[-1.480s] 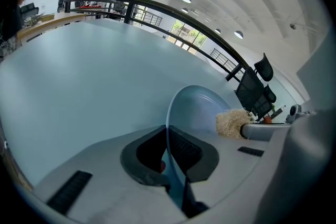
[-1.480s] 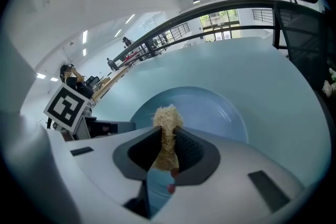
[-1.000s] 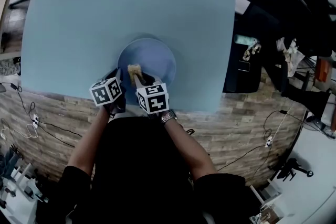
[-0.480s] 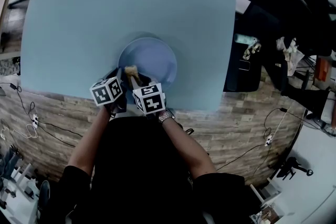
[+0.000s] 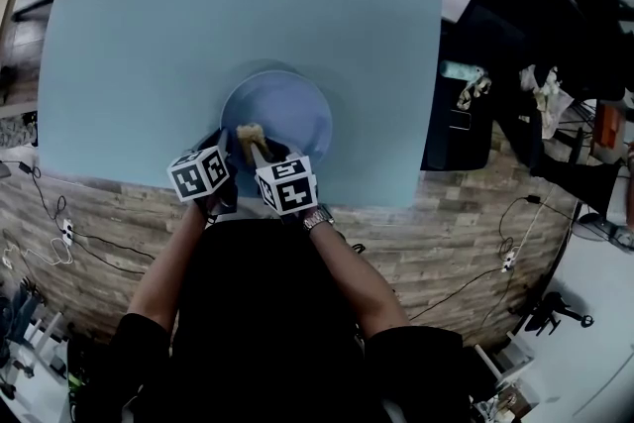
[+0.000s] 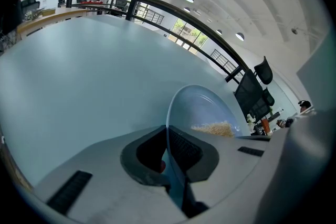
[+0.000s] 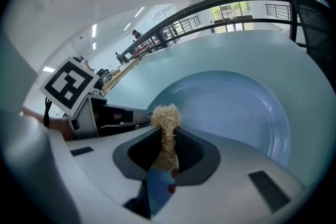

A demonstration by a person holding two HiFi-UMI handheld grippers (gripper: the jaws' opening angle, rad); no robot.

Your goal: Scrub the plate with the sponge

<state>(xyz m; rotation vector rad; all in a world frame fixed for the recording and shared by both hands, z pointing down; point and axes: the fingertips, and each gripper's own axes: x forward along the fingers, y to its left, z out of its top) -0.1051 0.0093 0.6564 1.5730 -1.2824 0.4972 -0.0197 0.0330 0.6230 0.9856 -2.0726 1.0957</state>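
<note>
Your left gripper (image 6: 168, 141) pinches the rim of the plate (image 6: 202, 105), your right gripper (image 7: 167, 145) squeezes the sponge (image 7: 166, 117), whose lower end is buried between its jaws.

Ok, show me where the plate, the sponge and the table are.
plate (image 5: 292, 109): head view, bare centre of the dish.
sponge (image 7: 166, 114): right gripper view, frayed top above the jaws.
table (image 5: 149, 35): head view, bare blue top, left of the plate.

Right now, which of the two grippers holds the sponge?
The right gripper: its jaws pinch the straw-coloured sponge, while the left gripper grips the rim of the plate.
</note>
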